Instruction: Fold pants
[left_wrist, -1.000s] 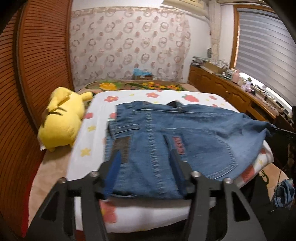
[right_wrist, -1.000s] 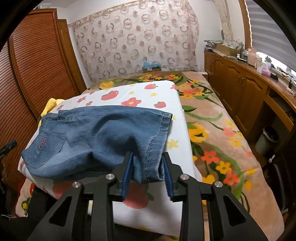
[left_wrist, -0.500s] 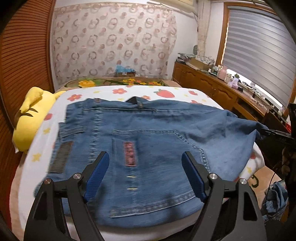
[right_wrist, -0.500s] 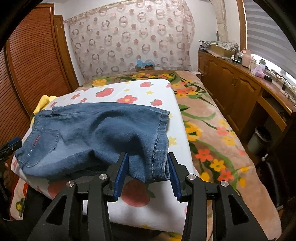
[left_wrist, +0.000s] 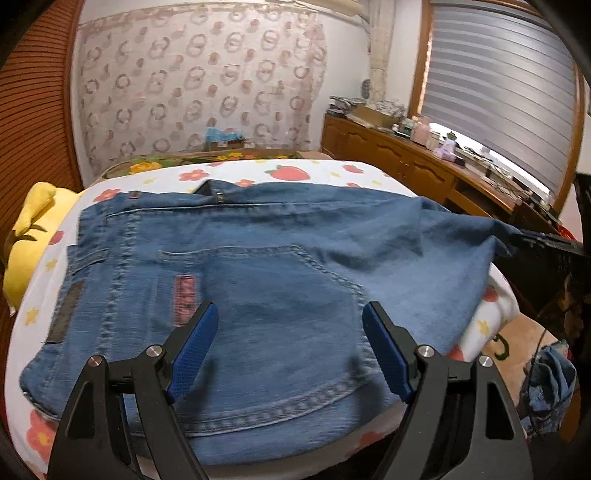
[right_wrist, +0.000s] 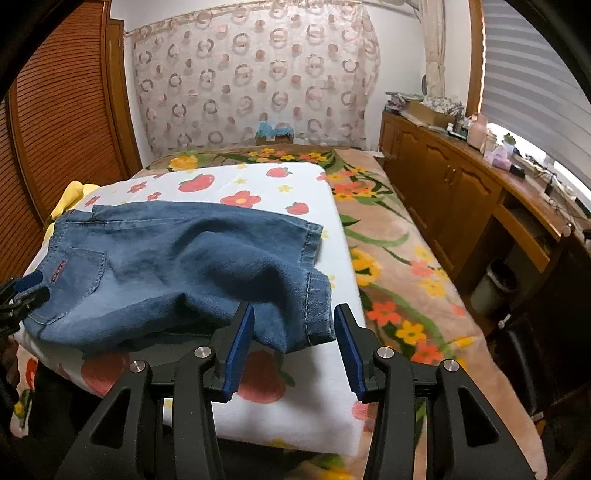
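Observation:
Blue denim pants (left_wrist: 280, 258) lie folded flat on a white strawberry-print sheet (left_wrist: 317, 170), back pocket up. My left gripper (left_wrist: 290, 332) hovers open and wide over that pocket near the front edge, with nothing held. In the right wrist view the pants (right_wrist: 177, 266) stretch leftwards and their leg hem (right_wrist: 314, 306) droops toward me. My right gripper (right_wrist: 294, 325) stands open with that hem lying loosely between its jaws, and the blue pads (right_wrist: 240, 347) do not press on it. One left fingertip (right_wrist: 31, 282) shows at the left edge, by the pocket.
A yellow plush toy (left_wrist: 33, 229) lies at the sheet's left side against slatted wooden doors. A floral blanket (right_wrist: 399, 266) covers the bed to the right. Wooden cabinets (right_wrist: 443, 192) and a small bin (right_wrist: 495, 280) line the right wall. Blue cloth (left_wrist: 546, 384) lies on the floor.
My left gripper slid right from the waistband corner to over the pocket, and its jaws spread wide. My right gripper's jaws came apart off the hem, which now hangs loose between them.

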